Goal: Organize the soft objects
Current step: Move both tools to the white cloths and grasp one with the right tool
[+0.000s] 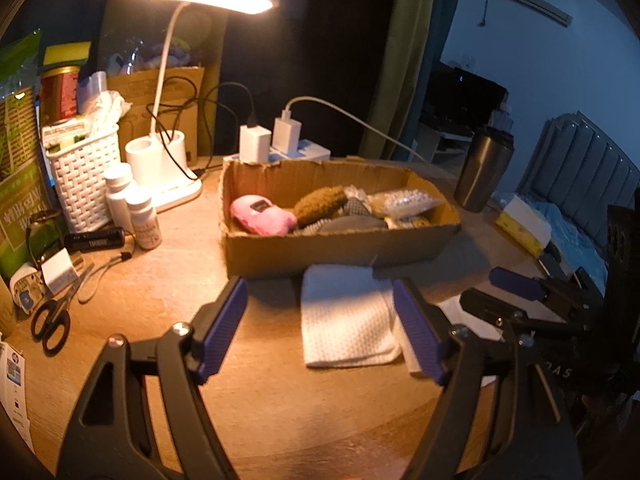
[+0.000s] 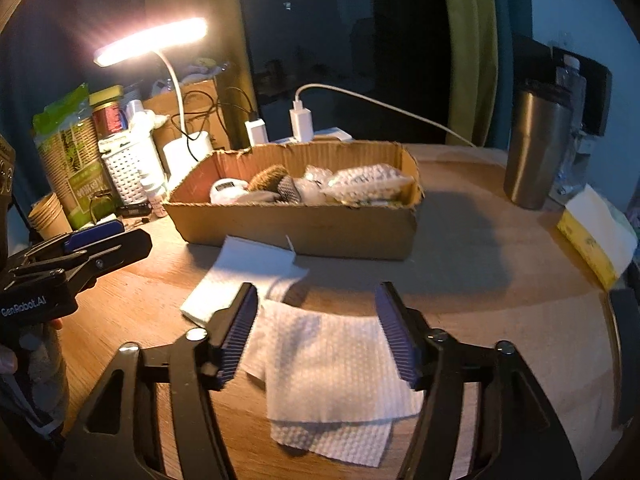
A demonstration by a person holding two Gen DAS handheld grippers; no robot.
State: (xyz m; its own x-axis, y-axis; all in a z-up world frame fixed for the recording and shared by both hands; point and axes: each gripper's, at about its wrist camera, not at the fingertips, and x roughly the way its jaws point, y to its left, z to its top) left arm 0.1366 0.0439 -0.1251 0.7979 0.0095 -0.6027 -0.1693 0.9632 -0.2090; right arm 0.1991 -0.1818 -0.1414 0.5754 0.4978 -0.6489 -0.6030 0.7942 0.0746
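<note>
While both my jaws stand wide and empty, the white cloth [image 2: 332,364] lies flat on the bench [image 2: 480,280] before the cardboard box [image 2: 304,228], directly beneath my right gripper [image 2: 316,332], with my left gripper [image 1: 320,328] over its other end.
</note>
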